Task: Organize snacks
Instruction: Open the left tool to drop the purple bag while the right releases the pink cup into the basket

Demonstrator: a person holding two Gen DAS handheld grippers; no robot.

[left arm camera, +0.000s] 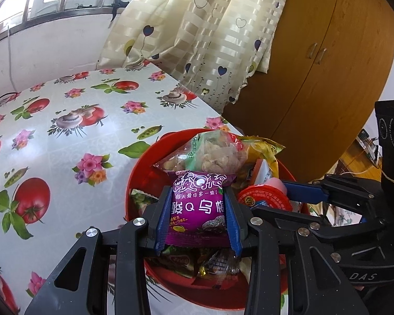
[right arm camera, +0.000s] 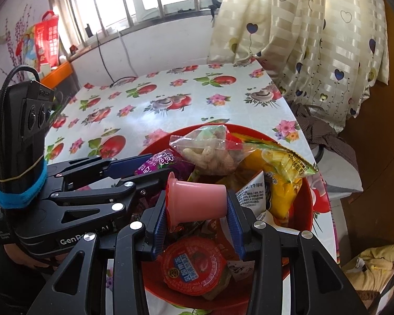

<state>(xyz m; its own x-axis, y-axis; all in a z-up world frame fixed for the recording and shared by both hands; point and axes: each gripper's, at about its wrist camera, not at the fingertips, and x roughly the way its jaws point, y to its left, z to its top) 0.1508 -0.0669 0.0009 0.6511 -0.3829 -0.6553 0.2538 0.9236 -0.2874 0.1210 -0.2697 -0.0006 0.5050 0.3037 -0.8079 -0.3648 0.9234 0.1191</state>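
Both snacks clamped above the red bowl (left arm camera: 134,183), lower centre of each frame. Left gripper (left arm camera: 198,220) closed on the purple candy packet (left arm camera: 197,204), pads pressing its soft sides; right gripper (right arm camera: 197,207) closed on the pink jelly cup (right arm camera: 197,197), held sideways by rim and base. Likely trouble: slick foil sliding out under a light squeeze, or the tapered cup pivoting and dropping. Grippers crowded close together, so a clash or a knocked heap spilling over the rim near the table (left arm camera: 65,131) edge seems possible.
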